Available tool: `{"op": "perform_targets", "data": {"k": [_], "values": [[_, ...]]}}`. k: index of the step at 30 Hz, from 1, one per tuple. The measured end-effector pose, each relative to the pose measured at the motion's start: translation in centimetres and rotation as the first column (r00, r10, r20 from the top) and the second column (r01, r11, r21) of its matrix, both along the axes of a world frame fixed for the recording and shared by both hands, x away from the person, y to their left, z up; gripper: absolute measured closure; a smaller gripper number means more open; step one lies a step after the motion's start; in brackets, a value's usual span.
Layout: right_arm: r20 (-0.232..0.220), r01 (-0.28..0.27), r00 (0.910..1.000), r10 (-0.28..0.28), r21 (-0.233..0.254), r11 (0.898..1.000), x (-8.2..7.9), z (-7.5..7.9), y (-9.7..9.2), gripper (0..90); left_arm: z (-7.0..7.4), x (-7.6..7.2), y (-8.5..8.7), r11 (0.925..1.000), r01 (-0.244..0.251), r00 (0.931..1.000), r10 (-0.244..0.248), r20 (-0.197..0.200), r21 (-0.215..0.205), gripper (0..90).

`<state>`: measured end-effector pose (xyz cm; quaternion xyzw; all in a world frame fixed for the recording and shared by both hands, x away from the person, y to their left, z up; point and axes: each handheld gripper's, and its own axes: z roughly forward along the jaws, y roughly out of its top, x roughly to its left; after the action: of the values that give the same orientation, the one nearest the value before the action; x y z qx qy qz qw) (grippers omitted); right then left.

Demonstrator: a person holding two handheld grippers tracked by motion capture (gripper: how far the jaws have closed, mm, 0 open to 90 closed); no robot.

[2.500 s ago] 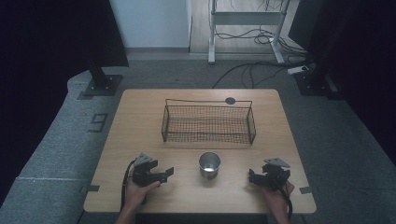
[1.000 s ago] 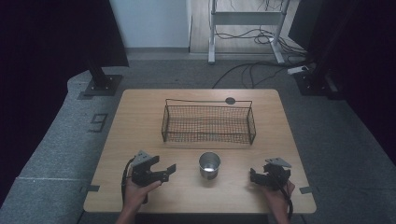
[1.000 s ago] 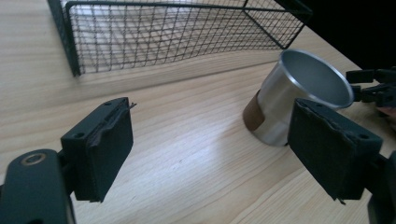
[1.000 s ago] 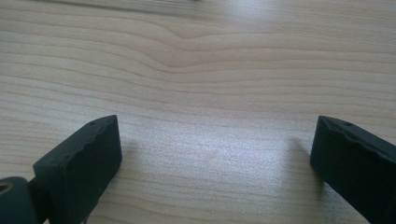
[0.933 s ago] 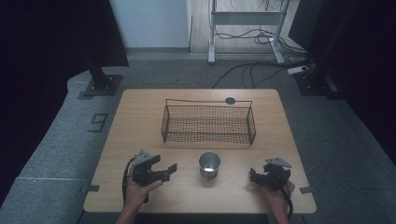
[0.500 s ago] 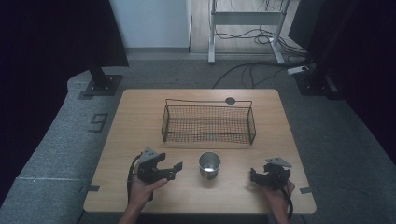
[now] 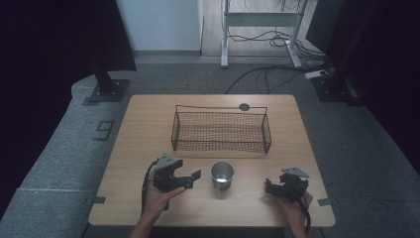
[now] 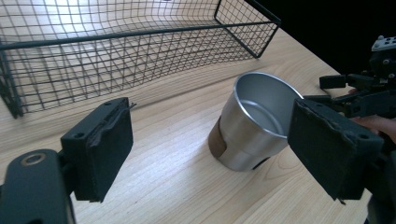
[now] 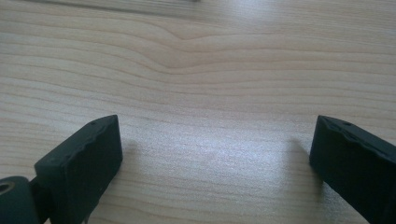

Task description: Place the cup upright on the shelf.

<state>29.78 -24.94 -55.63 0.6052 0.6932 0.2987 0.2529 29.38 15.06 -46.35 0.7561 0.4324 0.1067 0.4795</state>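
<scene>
A shiny steel cup (image 7: 222,174) stands upright on the wooden table (image 7: 148,129), just in front of a black wire basket (image 7: 220,108). My left gripper (image 7: 192,179) hovers just left of the cup, pointing at it. In the left gripper view the cup (image 8: 254,121) stands beyond the gripper (image 8: 212,140), whose jaws are wide apart and touch nothing. My right gripper (image 7: 268,187) rests near the table's front right, right of the cup. Its jaws (image 9: 210,154) stand apart over bare wood. The basket (image 8: 140,56) looks empty.
A small dark round disc (image 7: 244,106) sits in the tabletop behind the basket. The right gripper (image 8: 359,93) shows beyond the cup in the left gripper view. Dark curtains, stand feet and cables surround the table on the floor.
My left gripper has lifted a little and moved right toward the cup. The cup, the basket and the right gripper have kept their places.
</scene>
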Motion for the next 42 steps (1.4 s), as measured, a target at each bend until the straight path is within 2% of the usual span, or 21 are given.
{"op": "perform_targets", "data": {"k": [24, 31, 42], "values": [[0.001, 0.001, 1.0000, -0.001, 0.000, 1.000, 0.0, 0.0, 0.0, 2.7, -0.2, 0.2, -3.7, 0.9978, 0.062, 0.9980, -0.062, -0.016, 0.024, 14.6], [0.001, 0.000, 1.0000, 0.000, 0.001, 1.000, 0.0, 0.0, 0.0, 2.9, -0.2, 0.3, -4.3, 0.9976, 0.063, 0.9979, -0.062, -0.020, 0.030, 12.9], [0.001, -0.001, 1.0000, 0.001, 0.000, 1.000, 0.0, 0.0, 0.0, 2.9, -0.9, 0.5, -5.6, 0.9959, 0.082, 0.9962, -0.081, -0.030, 0.038, 10.8]]}}
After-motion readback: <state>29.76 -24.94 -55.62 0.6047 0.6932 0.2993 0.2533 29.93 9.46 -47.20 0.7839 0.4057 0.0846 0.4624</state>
